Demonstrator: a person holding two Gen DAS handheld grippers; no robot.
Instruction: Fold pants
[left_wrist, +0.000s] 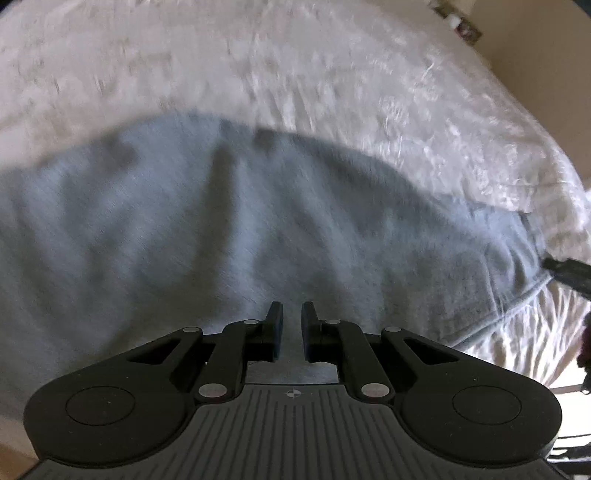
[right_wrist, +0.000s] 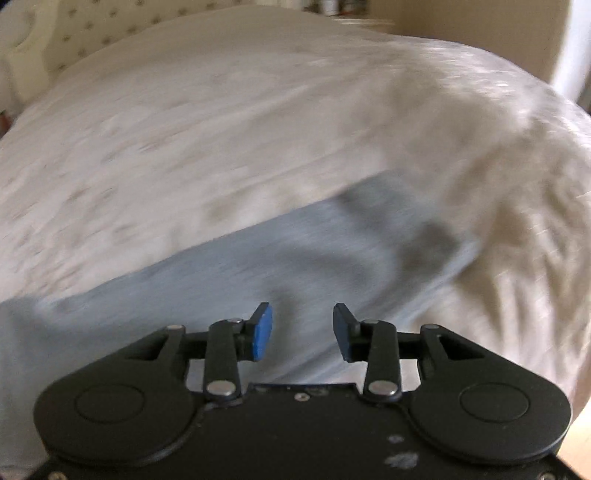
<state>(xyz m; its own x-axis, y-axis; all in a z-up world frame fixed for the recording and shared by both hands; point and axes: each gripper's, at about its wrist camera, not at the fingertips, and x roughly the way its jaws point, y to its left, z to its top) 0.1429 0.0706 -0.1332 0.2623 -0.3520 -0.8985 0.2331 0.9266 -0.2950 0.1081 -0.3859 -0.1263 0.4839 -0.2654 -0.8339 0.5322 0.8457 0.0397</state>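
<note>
The grey pants (left_wrist: 229, 229) lie spread across a white, crinkled bed cover (left_wrist: 332, 74), reaching almost to the bed's edge on the right of the left wrist view, where a hemmed border shows. In the right wrist view the same garment (right_wrist: 295, 258) runs as a diagonal band over the cover (right_wrist: 221, 129), with darker shadow patches on it; both views are blurred. The left gripper (left_wrist: 292, 314) hangs above the cloth, jaws drawn nearly together with a thin gap, nothing between them. The right gripper (right_wrist: 303, 314) stands partly open over the fabric, blue pads (right_wrist: 263, 332) bare, gripping nothing. A tufted headboard (right_wrist: 74, 37) sits beyond the bed
</note>
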